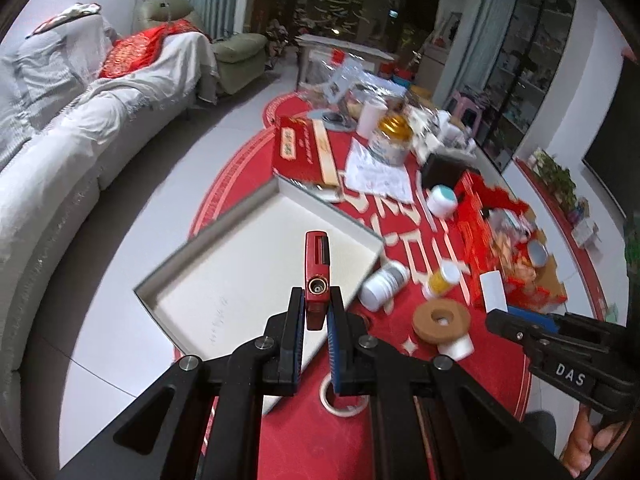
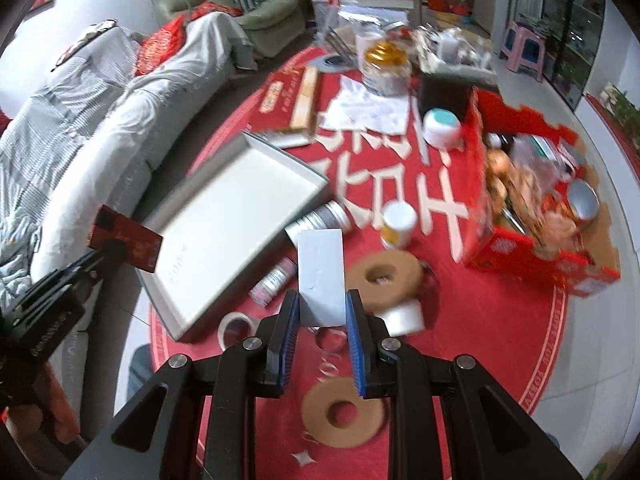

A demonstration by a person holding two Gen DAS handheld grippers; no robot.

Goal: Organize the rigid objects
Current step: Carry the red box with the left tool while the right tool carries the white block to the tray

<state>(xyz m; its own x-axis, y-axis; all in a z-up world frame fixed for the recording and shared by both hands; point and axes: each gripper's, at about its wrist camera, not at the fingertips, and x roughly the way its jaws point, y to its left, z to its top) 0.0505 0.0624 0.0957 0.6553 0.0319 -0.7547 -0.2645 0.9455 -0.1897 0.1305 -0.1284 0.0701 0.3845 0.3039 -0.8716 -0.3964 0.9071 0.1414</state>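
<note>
The left gripper (image 1: 316, 304) at the bottom centre of its view clamps a red lighter (image 1: 317, 280), held above the near edge of a shallow white tray (image 1: 332, 208). The right gripper (image 2: 322, 308) pinches a flat white box (image 2: 321, 280) low in its frame. Beyond lie a cardboard tape ring (image 2: 384, 278), a toppled white bottle (image 1: 384, 285) and a red carton (image 2: 520, 248) on the red tablecloth (image 2: 480, 320).

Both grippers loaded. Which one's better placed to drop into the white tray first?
Left, probably. The left gripper holds the red lighter over the white tray; the right gripper, clamping the white box, hangs over the red mat beside it.
</note>
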